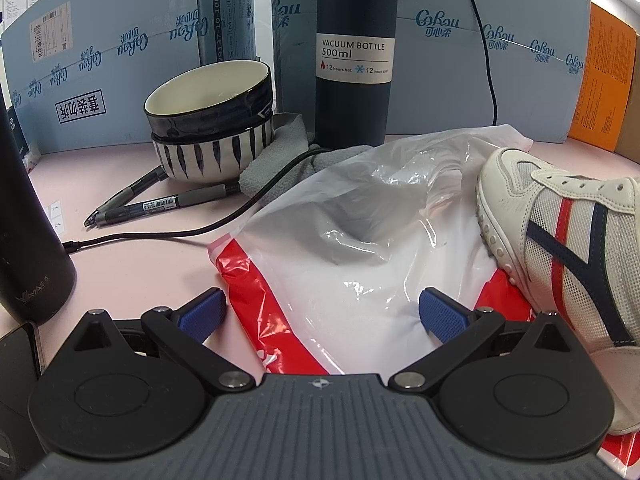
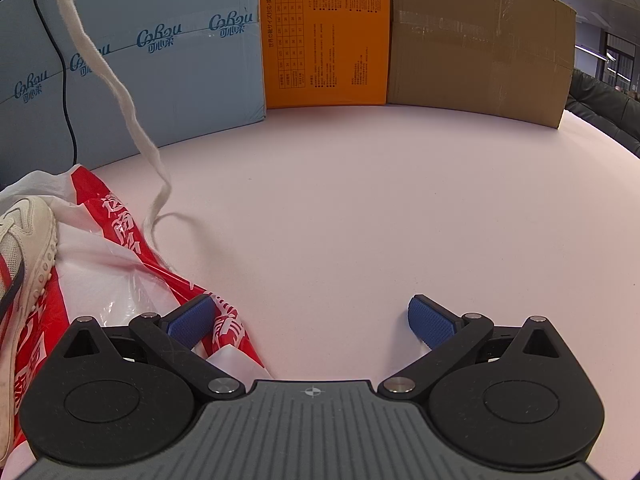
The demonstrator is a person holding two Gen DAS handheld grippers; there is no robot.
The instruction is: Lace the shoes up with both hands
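Shoe [image 1: 568,232] right of left tool [image 1: 322,312]

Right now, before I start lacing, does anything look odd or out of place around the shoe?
Yes. The white lace hangs from above the right wrist view and trails onto the table, apart from the shoe, which sits on a crumpled plastic bag. Both tongs are open and empty.

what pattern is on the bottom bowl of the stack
White with dark vertical stripes on the lower bowl, best seen in the left wrist view.

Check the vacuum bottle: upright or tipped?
Upright: the vacuum bottle stands vertical on the pink table, label reading level, beside the stacked bowls.
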